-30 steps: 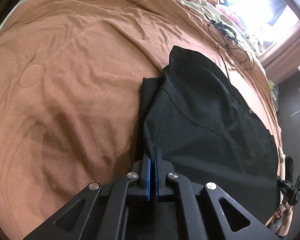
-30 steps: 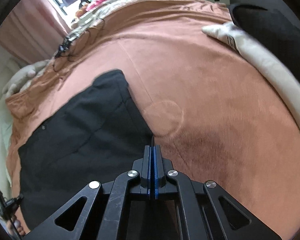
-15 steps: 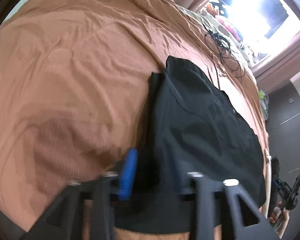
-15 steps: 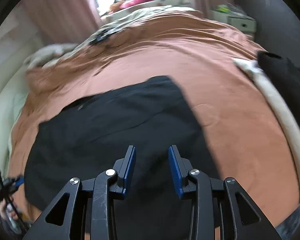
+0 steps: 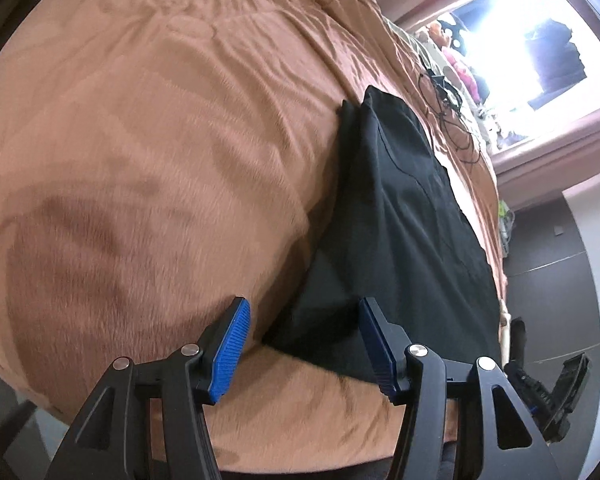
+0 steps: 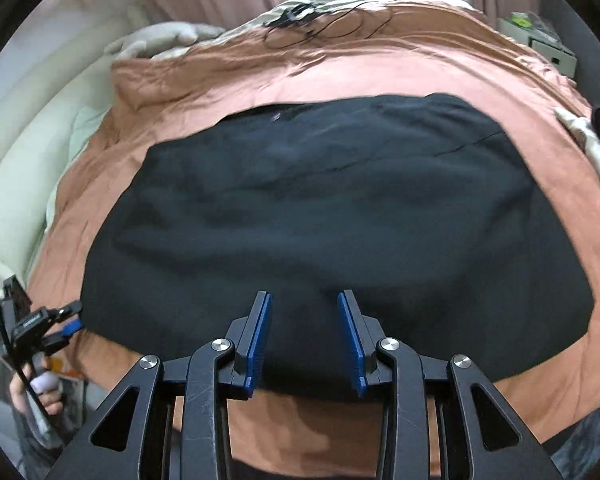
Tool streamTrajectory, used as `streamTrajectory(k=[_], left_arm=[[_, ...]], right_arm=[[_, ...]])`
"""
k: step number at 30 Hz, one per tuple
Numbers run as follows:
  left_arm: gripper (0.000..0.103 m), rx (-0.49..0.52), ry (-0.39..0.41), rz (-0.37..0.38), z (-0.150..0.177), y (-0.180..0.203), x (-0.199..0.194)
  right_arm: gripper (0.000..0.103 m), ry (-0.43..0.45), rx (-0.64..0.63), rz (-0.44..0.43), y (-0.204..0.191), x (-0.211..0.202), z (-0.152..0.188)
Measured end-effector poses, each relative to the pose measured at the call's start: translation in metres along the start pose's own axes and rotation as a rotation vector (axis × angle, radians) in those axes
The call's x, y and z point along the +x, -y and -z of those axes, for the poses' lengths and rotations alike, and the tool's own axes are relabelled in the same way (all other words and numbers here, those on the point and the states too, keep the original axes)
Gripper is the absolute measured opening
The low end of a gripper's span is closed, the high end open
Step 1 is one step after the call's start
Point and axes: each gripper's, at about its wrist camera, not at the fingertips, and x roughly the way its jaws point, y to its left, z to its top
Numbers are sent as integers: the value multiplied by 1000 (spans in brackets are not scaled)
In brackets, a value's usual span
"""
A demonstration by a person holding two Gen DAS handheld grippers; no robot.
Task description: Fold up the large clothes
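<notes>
A large black garment [image 6: 332, 208] lies folded flat on a brown bedspread [image 6: 400, 68]; it also shows in the left wrist view [image 5: 404, 232], stretching away to the upper right. My left gripper [image 5: 300, 316] is open and empty, its jaws spread over the garment's near left corner. My right gripper [image 6: 303, 312] is open and empty, just above the garment's near edge. The left gripper also shows at the far left of the right wrist view [image 6: 60, 320].
The brown bedspread [image 5: 140, 160] covers the bed. Black cables [image 6: 324, 24] lie at the far end by the window. White and black items [image 6: 592, 136] lie at the bed's right edge. Pale pillows [image 6: 32, 152] lie along the left side.
Both grippers were shut on the garment's edge a second ago; both have opened and let it go. The garment now lies flat, and both grippers have drawn back toward its near edge.
</notes>
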Motion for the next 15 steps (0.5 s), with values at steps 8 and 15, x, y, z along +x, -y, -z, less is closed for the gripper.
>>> streamTrajectory(k=[8, 15], left_arm=[[56, -15, -19, 73, 7, -1, 14], [47, -47, -21, 114, 0, -2, 22]], right_arm=[[34, -65, -51, -29, -36, 21, 18], [34, -131, -105, 48, -57, 63, 19]])
